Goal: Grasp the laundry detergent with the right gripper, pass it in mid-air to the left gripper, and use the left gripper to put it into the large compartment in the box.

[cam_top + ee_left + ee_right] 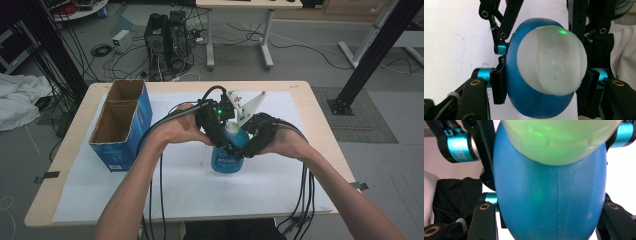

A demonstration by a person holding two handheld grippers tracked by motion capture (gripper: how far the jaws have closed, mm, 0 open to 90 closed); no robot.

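Both sets of jaws clamp the blue plastic bottle with the white rounded cap, which stands upright mid-surface, right of the open blue cardboard box. Our left gripper squeezes just below the cap; our right gripper pinches the body. We should keep both grips level and steady, so the bottle stays vertical and doesn't slip.

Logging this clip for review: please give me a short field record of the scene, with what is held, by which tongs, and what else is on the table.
held item: blue plastic bottle with white cap, upright on the white sheet
left tongs: shut on the bottle's body
right tongs: around the bottle, pads at its sides
other item: open blue cardboard box, at the table's left, apart from the bottle
surface: light wooden table
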